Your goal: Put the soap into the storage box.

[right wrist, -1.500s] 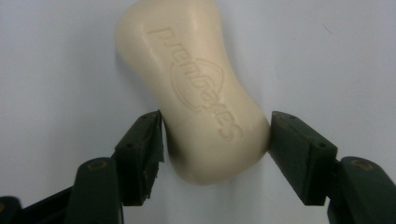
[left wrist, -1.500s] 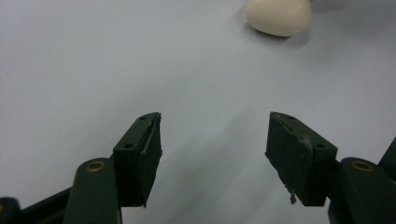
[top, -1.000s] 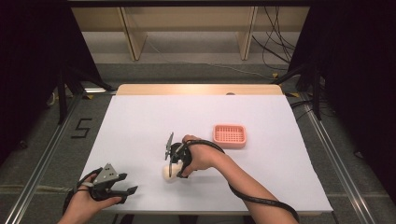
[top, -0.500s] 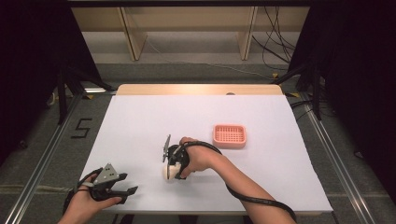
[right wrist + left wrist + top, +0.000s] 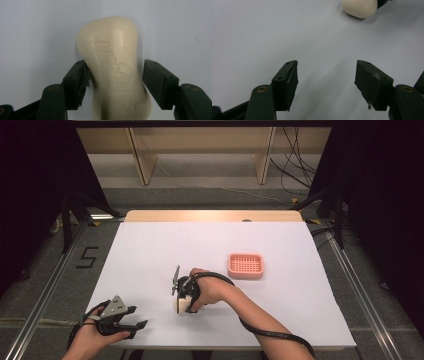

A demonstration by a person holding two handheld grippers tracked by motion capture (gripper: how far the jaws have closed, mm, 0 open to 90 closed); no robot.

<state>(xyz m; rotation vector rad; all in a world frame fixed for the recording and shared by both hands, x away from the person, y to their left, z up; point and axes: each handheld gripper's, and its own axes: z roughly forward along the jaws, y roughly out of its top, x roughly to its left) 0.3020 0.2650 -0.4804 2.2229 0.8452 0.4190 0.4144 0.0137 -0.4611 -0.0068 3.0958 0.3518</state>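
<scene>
A cream bar of soap [image 5: 117, 67] is seen lying on the white table [image 5: 150, 250], a little near of its middle and left of a pink basket [image 5: 245, 265], from which it is kept well apart. The right gripper [image 5: 184, 296] is pointed down at the soap, with the hand [image 5: 212, 289] wrapped around its body and the cable trailed back along the forearm. In the right gripper view the soap is shown between the two jaws: the left jaw is at its edge, seemingly touching, while a narrow gap is left at the right jaw, so the bar is straddled but not yet clamped. The jaws have just been closing around it. Embossed lettering can be made out on the soap's upper face. The left gripper [image 5: 122, 320] is held at the near left corner of the table, well apart from the soap, with its grey plate turned upward. Its jaws are spread wide with nothing between them, and in the left gripper view bare table is seen past them, with the soap [image 5: 359, 8] lying at the far edge.
</scene>
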